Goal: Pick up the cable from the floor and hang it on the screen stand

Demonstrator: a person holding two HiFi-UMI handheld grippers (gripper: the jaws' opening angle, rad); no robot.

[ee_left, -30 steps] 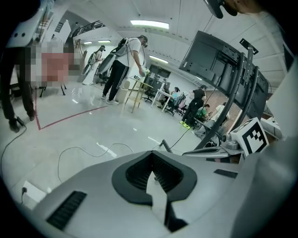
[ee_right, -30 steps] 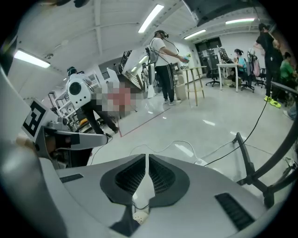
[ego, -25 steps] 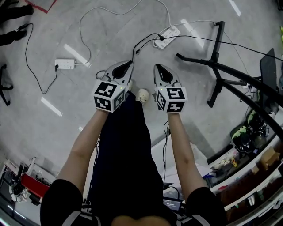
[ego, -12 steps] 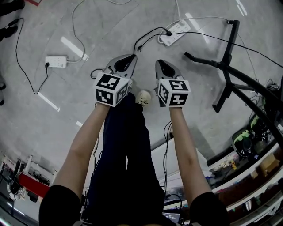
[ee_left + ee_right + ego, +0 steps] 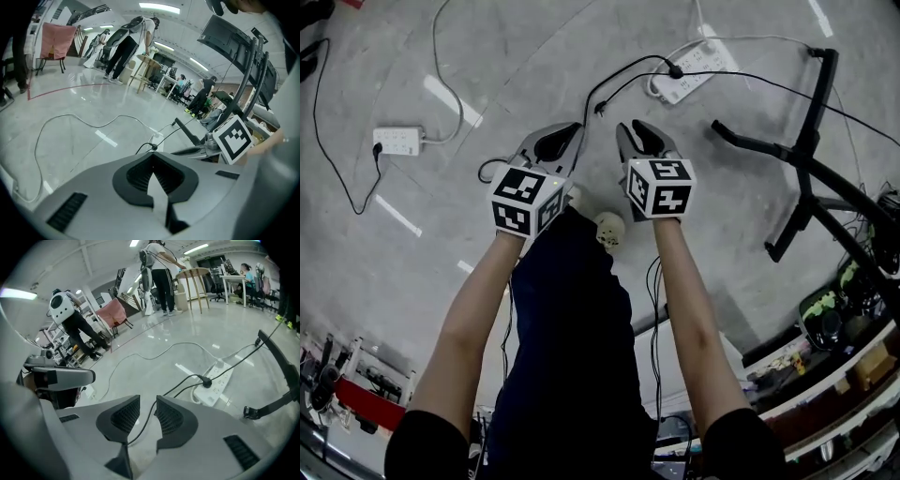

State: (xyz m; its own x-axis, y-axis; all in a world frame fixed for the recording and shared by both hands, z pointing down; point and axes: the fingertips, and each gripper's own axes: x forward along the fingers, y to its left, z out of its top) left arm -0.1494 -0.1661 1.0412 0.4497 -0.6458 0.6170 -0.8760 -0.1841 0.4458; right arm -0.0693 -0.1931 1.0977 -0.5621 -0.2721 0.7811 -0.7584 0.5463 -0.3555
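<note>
A black cable (image 5: 614, 80) lies on the grey floor, running from a white power strip (image 5: 694, 70) to a loose end just ahead of my grippers. The black screen stand (image 5: 811, 141) is on the right. My right gripper (image 5: 630, 129) is low over the cable. Its jaws have just been opening and stand apart. In the right gripper view the cable (image 5: 143, 430) shows in the gap of the right gripper (image 5: 147, 401), and no pad presses on it. My left gripper (image 5: 572, 129) is alongside, shut and holding nothing. In the left gripper view the left gripper (image 5: 152, 157) points at the cable (image 5: 146, 147), with the stand (image 5: 253, 70) at right.
A second white power strip (image 5: 397, 141) with thin cords lies at the left. The person's shoe (image 5: 609, 228) is just behind the grippers. Cluttered shelves (image 5: 853, 347) fill the lower right. The stand's leg (image 5: 281, 357) crosses the floor to the right. People stand far off.
Both grippers have dropped toward the floor and come closer to the black cable's loose end. The right gripper's jaws, shut before, now stand apart.
</note>
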